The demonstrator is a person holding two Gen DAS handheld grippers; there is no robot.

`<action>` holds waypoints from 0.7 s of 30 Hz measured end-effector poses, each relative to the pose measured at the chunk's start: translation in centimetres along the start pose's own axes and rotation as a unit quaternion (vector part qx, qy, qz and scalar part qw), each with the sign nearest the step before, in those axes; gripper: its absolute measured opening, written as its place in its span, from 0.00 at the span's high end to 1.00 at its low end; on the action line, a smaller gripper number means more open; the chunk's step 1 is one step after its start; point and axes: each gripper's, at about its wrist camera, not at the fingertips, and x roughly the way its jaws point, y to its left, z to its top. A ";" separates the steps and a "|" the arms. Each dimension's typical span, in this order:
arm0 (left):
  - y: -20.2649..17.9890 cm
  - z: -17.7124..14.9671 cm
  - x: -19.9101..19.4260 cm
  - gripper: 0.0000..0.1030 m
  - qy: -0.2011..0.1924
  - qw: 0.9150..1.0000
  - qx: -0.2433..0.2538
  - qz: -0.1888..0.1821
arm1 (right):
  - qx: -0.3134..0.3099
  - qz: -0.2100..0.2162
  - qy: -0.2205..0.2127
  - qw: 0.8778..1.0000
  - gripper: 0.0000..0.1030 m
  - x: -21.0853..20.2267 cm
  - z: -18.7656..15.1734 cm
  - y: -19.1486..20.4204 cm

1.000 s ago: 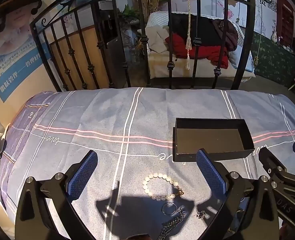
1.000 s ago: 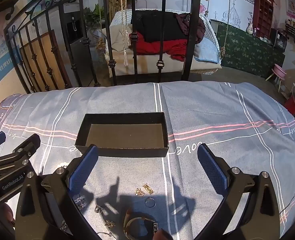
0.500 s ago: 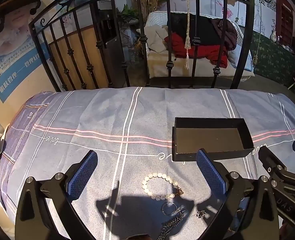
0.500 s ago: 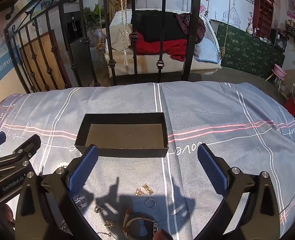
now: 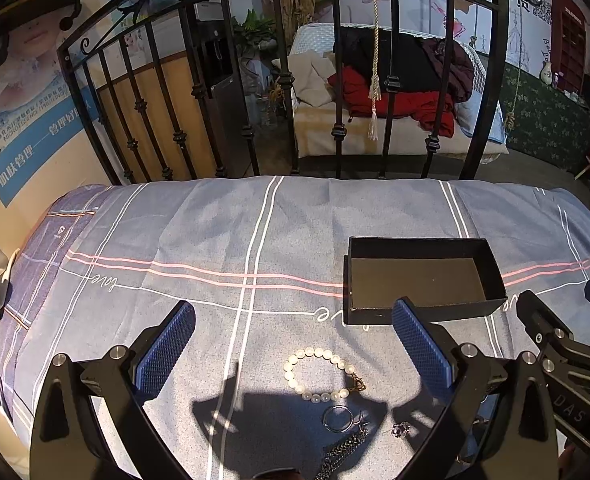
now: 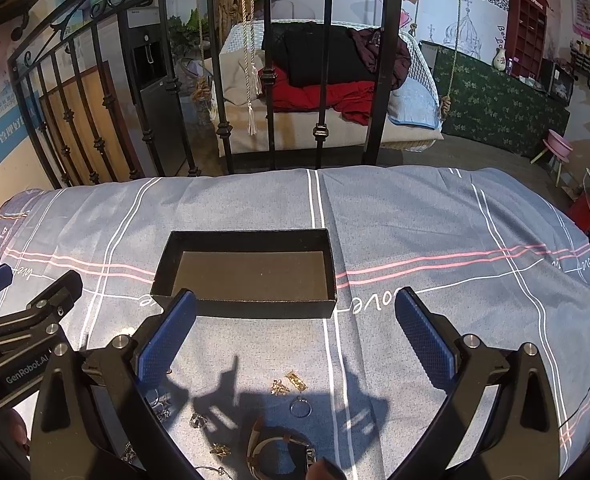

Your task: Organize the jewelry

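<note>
Between my spread-open left tool point(image 5: 293, 344), pearls point(image 5: 322, 374) are lying looped beside a ring point(image 5: 337, 419); my right tool point(image 6: 295, 340) is gaping, box point(image 6: 247, 308) sitting ahead amid bare bed point(image 6: 435, 216).

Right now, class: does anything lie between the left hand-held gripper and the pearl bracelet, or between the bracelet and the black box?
Nothing visible does. The left hand-held gripper is open, with the pearl bracelet lying between its fingers on the bedsheet. Only bare sheet separates the bracelet from the empty black box.
</note>
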 end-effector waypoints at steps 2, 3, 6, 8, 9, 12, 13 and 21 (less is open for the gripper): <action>0.0 0.0 0.1 0.06 0.000 1.000 0.000 0.000 | -0.001 0.000 0.001 1.000 0.05 0.0 0.1 0.1; 0.0 0.0 0.0 0.06 0.001 1.000 0.000 0.000 | 0.000 0.000 0.001 1.000 0.05 0.0 0.1 0.1; 0.0 0.0 0.0 0.06 0.001 1.000 0.000 0.000 | 0.000 0.001 0.000 1.000 0.05 0.0 0.0 0.0; 0.0 0.0 0.0 0.06 0.001 1.000 0.000 0.000 | 0.000 0.001 0.000 1.000 0.05 0.0 0.0 0.0; 0.0 0.0 0.0 0.06 0.001 1.000 0.000 0.000 | 0.000 0.001 0.000 1.000 0.05 0.0 0.0 0.0; 0.0 0.0 0.0 0.06 0.002 1.000 0.000 0.000 | 0.001 0.002 0.000 1.000 0.05 0.0 0.0 0.0; 0.0 0.0 0.1 0.06 0.002 1.000 0.000 0.000 | 0.001 0.002 0.000 1.000 0.05 0.0 0.0 0.0; 0.0 -0.1 0.1 0.06 0.004 1.000 0.000 -0.001 | 0.002 0.003 0.000 1.000 0.05 0.0 -0.1 0.0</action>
